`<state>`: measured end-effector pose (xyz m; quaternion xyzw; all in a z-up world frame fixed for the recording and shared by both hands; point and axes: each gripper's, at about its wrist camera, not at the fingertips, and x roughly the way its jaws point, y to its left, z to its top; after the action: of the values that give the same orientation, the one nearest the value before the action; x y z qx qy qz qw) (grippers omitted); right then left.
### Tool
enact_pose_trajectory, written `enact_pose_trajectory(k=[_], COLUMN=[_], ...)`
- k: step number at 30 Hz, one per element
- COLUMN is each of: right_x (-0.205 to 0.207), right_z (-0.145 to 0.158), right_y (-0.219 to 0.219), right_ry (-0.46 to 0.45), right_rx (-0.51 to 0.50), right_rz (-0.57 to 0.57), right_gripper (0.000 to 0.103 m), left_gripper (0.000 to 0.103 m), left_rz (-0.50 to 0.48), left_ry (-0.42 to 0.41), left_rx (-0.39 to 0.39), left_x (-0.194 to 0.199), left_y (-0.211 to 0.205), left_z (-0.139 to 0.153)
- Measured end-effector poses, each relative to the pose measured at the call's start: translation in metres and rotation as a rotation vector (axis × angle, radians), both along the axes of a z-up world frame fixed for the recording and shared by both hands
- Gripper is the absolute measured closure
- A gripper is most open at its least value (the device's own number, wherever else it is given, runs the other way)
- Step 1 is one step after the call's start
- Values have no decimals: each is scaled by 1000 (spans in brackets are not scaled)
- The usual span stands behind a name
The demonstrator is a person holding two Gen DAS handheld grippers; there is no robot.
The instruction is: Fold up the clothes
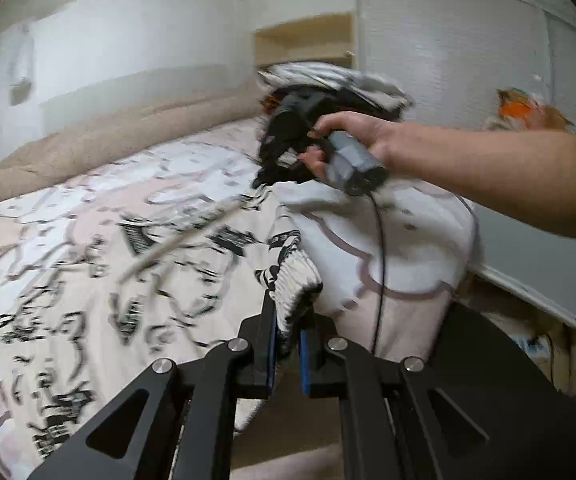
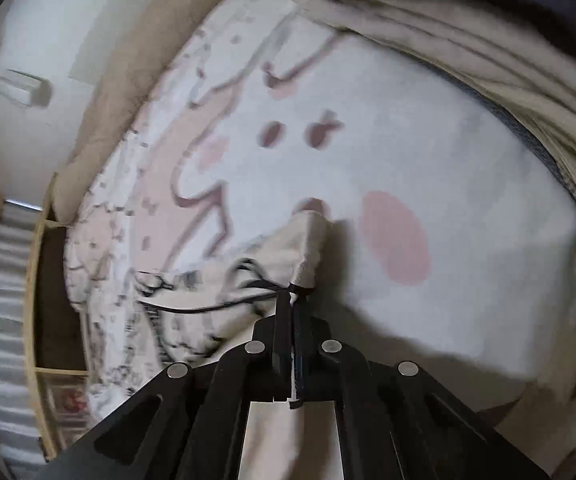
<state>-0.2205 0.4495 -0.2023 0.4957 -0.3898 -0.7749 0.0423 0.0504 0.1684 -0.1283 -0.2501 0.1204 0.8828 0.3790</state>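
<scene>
A cream garment with black printed drawings (image 1: 136, 276) lies spread on the bed. My left gripper (image 1: 288, 312) is shut on its ribbed edge (image 1: 293, 284), lifted a little off the bed. In the left wrist view the person's right hand holds the right gripper (image 1: 284, 140) farther off over the bed. In the right wrist view my right gripper (image 2: 293, 300) is shut on a bunched corner of the same cream garment (image 2: 307, 240), with a black cord (image 2: 192, 308) running off to the left.
The bed has a white and pink cartoon cover (image 2: 387, 140) and a beige blanket (image 1: 100, 136) along the far side. A pile of clothes (image 1: 339, 84) sits at the bed's far end. A wooden shelf (image 1: 307, 40) and closet doors (image 1: 447, 48) stand behind.
</scene>
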Motion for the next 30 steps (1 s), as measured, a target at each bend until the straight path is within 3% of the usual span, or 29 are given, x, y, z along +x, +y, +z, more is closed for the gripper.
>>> enact_pose_trajectory(k=[4, 8, 14, 19, 26, 30], right_x=[-8, -30, -62, -75, -72, -68], right_z=[60, 126, 165, 154, 102, 77], right_y=[-28, -84, -199, -300, -411, -452], right_ry=[145, 280, 321, 284, 204, 161], right_rx=[-30, -46, 12, 64, 126, 176], right_rz=[50, 165, 370, 548, 740, 820], right_gripper=[102, 102, 102, 102, 102, 102], left_gripper=[94, 94, 94, 94, 94, 94], left_rz=[108, 185, 216, 271, 310, 312], left_ry=[22, 49, 94, 52, -142, -223], left_rx=[8, 4, -59, -109, -128, -118], left_x=[-2, 0, 13, 17, 9, 5], left_y=[-24, -51, -89, -118, -143, -150], left_z=[17, 30, 38, 27, -4, -20])
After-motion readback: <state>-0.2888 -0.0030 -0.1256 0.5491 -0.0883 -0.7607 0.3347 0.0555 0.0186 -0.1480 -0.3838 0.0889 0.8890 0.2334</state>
